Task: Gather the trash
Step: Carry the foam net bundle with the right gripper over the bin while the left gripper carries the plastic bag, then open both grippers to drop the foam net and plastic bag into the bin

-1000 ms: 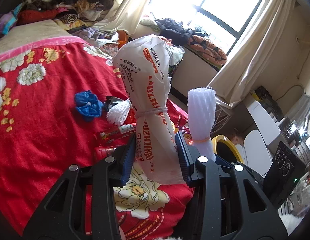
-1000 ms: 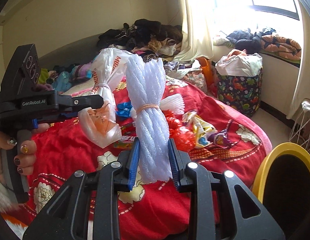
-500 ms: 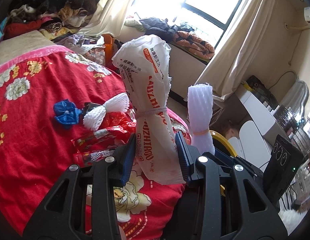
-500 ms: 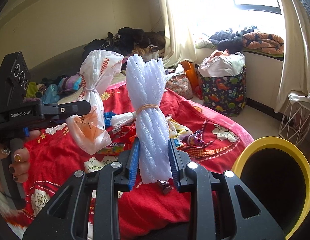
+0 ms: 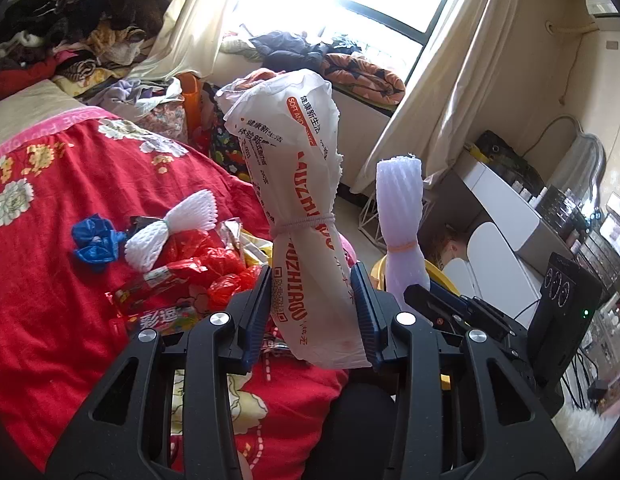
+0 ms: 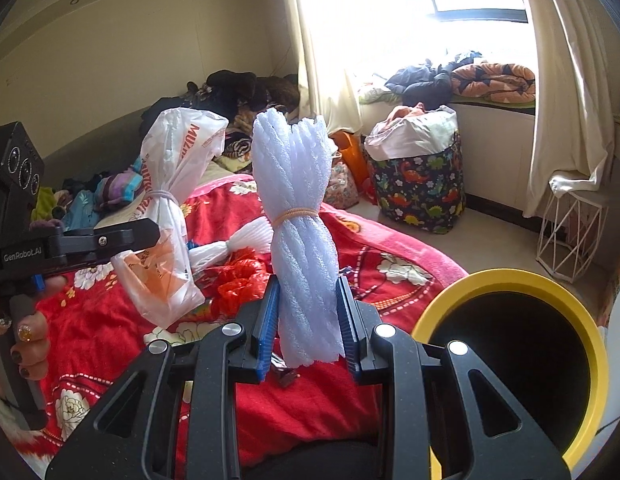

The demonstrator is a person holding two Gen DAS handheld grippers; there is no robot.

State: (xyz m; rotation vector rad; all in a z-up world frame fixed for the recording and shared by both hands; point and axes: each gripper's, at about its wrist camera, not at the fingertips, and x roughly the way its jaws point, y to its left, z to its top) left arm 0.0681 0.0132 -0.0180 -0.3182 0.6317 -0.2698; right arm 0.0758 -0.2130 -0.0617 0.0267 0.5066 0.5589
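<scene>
Your left gripper [image 5: 314,312] is pinching a bundled white plastic bag [image 5: 297,208], printed with red lettering and tied round its waist with a band; the bag stands upright between the blue pads [image 5: 257,312], its lower end held and its upper end free. Your right gripper [image 6: 307,324] is clamped on a roll of white foam netting [image 6: 297,216], also upright and cinched at the middle by an orange rubber band [image 6: 295,213]. Both loads are clear of the red floral bedspread [image 5: 49,280]. A yellow-rimmed bin [image 6: 510,284] with a dark interior sits low to the right of the foam roll in the right wrist view, beside the edge of the bed. Remaining litter lies on the bedspread: a second white foam net [image 5: 169,224], a crumpled blue wrapper [image 5: 94,237], red plastic scraps [image 5: 213,264] and a printed snack packet [image 5: 157,280] (items close together, some touching). The hand [image 6: 21,332] on the left gripper's handle shows painted nails.
</scene>
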